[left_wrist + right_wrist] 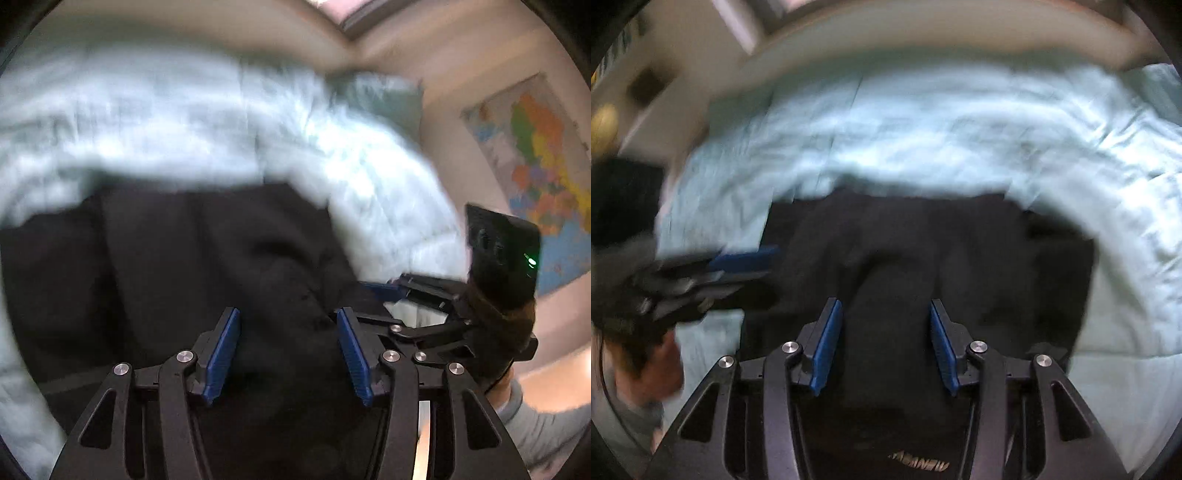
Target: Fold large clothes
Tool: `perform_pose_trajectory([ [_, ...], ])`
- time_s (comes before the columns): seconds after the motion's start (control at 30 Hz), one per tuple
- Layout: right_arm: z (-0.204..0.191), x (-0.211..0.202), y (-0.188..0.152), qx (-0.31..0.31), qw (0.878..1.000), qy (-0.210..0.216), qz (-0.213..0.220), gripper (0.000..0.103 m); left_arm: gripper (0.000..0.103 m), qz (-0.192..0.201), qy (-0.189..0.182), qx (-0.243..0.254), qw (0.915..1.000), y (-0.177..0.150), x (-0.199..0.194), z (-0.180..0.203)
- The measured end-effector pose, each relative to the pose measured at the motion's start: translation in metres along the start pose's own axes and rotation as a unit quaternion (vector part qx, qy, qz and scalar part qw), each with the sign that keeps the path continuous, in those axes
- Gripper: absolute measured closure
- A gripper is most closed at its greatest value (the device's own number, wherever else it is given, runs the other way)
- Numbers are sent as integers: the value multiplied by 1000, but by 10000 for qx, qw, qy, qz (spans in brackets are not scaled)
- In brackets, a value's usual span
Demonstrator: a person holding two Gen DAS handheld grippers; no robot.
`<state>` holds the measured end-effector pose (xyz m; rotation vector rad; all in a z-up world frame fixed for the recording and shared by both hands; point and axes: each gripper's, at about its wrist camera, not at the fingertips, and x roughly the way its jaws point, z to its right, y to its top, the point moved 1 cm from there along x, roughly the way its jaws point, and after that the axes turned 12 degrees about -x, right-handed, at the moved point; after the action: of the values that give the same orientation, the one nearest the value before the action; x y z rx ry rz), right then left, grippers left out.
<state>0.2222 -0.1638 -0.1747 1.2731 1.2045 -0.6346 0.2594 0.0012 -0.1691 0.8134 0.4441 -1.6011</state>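
A large black garment [207,258] lies spread on a pale blue-green bedspread [147,122]. My left gripper [288,321] is open just above the garment, blue pads apart, with nothing between them. My right gripper [886,314] is also open over the same garment [923,251], which shows a small printed logo [919,464] near the bottom edge. The right gripper appears in the left wrist view [424,306] at the right. The left gripper appears in the right wrist view [713,273] at the left, blurred.
The bedspread [923,129] surrounds the garment on all sides. A pillow [384,96] lies at the far end of the bed. A coloured wall map [543,166] hangs at the right. Both views are motion-blurred.
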Motion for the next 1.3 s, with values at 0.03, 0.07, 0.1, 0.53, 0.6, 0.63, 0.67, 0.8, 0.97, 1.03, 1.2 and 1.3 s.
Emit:
perform_pose_trajectory([
  [0.03, -2, 18, -14, -37, 9996, -58, -276, 53, 47, -226, 306, -55, 9993, -16, 14, -14],
  [0.07, -1, 41, -32, -22, 9982, -63, -603, 53, 50, -396, 577, -140, 9974, -31, 29, -30],
  [0.1, -5, 64, -48, 18, 9960, -81, -888, 53, 56, -499, 722, -220, 9959, -41, 40, -44],
  [0.53, -18, 18, -84, 158, 9992, -105, 354, 53, 58, -27, 664, -138, 9977, -81, 22, -23],
  [0.6, -18, 28, -80, 154, 9994, -135, 263, 53, 58, -89, 775, -285, 9965, -83, 39, -34],
  [0.63, -17, 38, -84, 165, 9995, -191, 178, 53, 58, -117, 684, -426, 9967, -84, 50, -44],
  [0.67, -12, 53, -83, 109, 9995, -304, 45, 53, 58, -148, 657, -520, 9964, -85, 56, -51],
  [0.8, -5, 89, -95, 186, 9988, -242, -375, 53, 62, -323, 390, -1081, 9928, -96, 69, -71],
  [0.97, 2, 44, -114, 407, 9988, 51, -259, 53, 62, -73, 683, -827, 9942, -127, 16, -53],
  [1.03, 4, 25, -129, 425, 9989, 26, -204, 53, 61, 82, 802, -807, 9935, -143, -11, -50],
  [1.2, 18, -7, -174, 749, 9965, -212, -293, 53, 57, 590, 1093, -1261, 9842, -192, -89, -72],
  [1.3, 28, -23, -201, 1042, 9935, -316, -329, 53, 54, 824, 1211, -1704, 9744, -225, -124, -100],
])
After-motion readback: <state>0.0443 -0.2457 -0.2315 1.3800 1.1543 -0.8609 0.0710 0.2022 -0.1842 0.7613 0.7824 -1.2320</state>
